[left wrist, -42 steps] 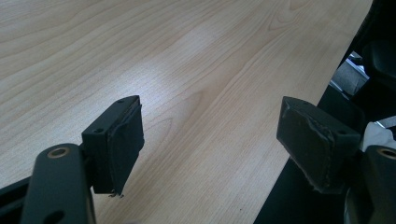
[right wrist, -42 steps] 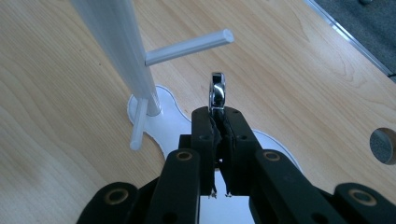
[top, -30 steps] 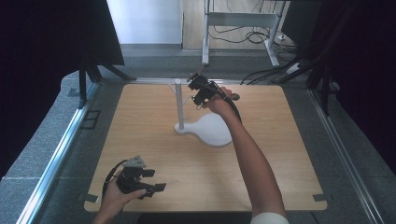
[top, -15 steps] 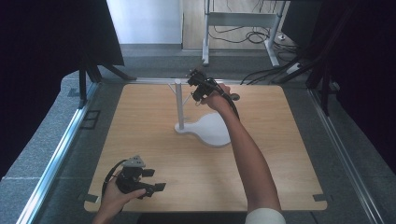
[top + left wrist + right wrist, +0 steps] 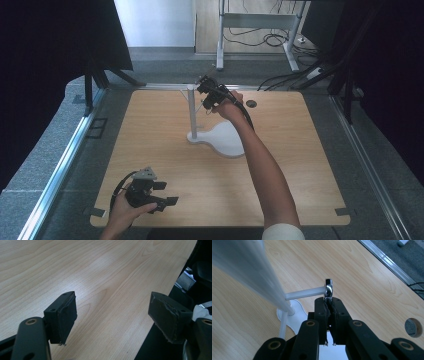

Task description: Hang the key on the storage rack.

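Right gripper view: tool (image 5: 329,301) clamping ring (image 5: 328,287).

The left hand-held gripper (image 5: 112,315) hangs over the bare light-wood surface (image 5: 100,272), its two black jaws standing wide apart with nothing between them. Each jaw carries a worn, ragged-edged black pad (image 5: 68,315). The surface's edge runs on a slant past the right-hand jaw, with dark ground beyond it and a scrap of something white (image 5: 201,311) at the frame's right edge.
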A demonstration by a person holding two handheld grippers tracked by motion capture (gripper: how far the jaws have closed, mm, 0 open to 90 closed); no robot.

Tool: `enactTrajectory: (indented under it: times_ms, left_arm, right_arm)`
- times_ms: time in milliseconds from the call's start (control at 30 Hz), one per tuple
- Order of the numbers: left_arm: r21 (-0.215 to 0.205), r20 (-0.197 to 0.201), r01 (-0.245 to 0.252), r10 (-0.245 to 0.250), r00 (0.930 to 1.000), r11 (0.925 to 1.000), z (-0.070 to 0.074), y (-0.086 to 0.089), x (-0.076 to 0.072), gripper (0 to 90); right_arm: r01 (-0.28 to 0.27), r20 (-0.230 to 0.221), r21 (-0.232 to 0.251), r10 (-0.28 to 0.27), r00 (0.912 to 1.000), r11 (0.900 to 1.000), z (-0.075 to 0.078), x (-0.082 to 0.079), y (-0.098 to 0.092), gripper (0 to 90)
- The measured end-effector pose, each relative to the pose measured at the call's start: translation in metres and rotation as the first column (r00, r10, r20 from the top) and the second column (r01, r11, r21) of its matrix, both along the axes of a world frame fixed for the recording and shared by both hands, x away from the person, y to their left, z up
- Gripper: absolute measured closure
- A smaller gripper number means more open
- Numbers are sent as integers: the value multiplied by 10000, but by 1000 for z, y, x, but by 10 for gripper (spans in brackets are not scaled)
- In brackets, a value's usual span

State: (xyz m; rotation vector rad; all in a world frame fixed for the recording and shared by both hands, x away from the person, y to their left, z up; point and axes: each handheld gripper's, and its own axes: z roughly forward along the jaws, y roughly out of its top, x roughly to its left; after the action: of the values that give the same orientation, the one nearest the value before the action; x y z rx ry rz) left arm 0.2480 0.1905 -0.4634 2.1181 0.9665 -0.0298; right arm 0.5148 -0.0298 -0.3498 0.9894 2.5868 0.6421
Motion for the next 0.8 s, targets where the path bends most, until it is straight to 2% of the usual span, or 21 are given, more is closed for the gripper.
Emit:
enactTrajectory:
  times_ms: [400,633,800]
  left_arm:
    - [48,-52,36,-36,10000,10000,-2,-2,0,233]
    - [66,-71,61,-60,10000,10000,-3,-5,0,233]
    - [126,-77,113,-112,9999,9999,-3,-6,0,233]
  right_arm:
    - [-375,-89,27,376,9993,9993,-6,-11,9,807]
    - [-560,-63,236,562,9984,9982,-1,-21,6,700]
    - [-589,100,642,584,9982,9962,2,-31,-3,613]
